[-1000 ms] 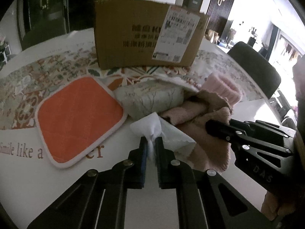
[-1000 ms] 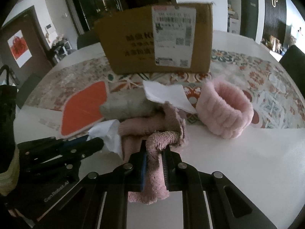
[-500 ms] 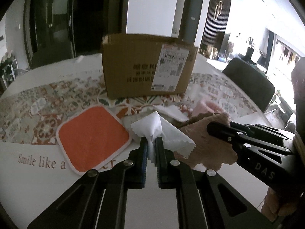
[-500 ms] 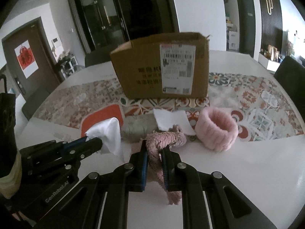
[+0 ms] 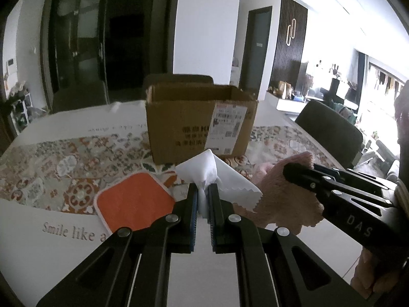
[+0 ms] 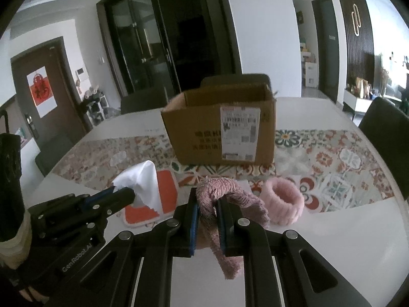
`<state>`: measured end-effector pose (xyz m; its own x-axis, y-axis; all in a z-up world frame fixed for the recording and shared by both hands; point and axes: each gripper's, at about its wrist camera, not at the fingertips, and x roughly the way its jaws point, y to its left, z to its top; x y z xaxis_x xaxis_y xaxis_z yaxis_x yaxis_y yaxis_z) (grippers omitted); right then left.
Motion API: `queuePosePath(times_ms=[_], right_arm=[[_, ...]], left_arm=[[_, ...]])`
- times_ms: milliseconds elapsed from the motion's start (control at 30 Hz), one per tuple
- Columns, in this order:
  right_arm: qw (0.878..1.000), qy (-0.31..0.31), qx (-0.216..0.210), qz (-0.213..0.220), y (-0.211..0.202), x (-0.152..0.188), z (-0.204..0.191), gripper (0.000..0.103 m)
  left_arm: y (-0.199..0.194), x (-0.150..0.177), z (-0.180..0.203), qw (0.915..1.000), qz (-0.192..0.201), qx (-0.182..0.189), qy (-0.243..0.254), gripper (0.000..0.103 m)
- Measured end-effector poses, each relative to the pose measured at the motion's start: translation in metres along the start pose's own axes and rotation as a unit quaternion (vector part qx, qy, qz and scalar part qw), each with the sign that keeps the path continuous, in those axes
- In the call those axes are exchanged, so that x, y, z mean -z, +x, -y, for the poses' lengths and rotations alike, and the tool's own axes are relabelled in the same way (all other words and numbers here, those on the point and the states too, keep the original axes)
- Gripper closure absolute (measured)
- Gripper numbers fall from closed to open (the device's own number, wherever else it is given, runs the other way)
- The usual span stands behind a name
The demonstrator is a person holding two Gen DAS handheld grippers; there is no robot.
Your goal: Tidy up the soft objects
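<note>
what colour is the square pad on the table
Orange with a pale edge; the pad shows best in the left wrist view.

Dark chair (image 5: 329,133) beside patterned table runner (image 6: 332,158)

a home's dining room: a white table (image 6: 332,230) with a patterned runner (image 6: 345,153), dark chairs (image 5: 332,133), glass doors (image 6: 143,41), a sideboard behind.

Left gripper (image 5: 203,192): we hold it pointing forward and down, jaws clamped on a white cloth (image 5: 204,168).
Right gripper (image 6: 207,203): we hold it alongside, angled likewise, jaws clamped on a pink towel (image 6: 219,189).
Spacing: we keep the two side by side, apart.
</note>
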<state>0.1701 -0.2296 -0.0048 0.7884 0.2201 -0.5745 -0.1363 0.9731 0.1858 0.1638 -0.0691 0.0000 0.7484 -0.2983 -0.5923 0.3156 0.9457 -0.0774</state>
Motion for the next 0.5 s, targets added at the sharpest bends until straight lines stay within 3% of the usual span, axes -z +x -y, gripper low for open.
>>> queuePosePath(times_ms=[500], right_arm=[[0.998,-0.013,0.003,0.057,-0.027,-0.033,-0.008,0.088]], left_arm=[[-0.027,-0.034,0.002,0.9987,0.050,-0.006,-0.002,0.093]])
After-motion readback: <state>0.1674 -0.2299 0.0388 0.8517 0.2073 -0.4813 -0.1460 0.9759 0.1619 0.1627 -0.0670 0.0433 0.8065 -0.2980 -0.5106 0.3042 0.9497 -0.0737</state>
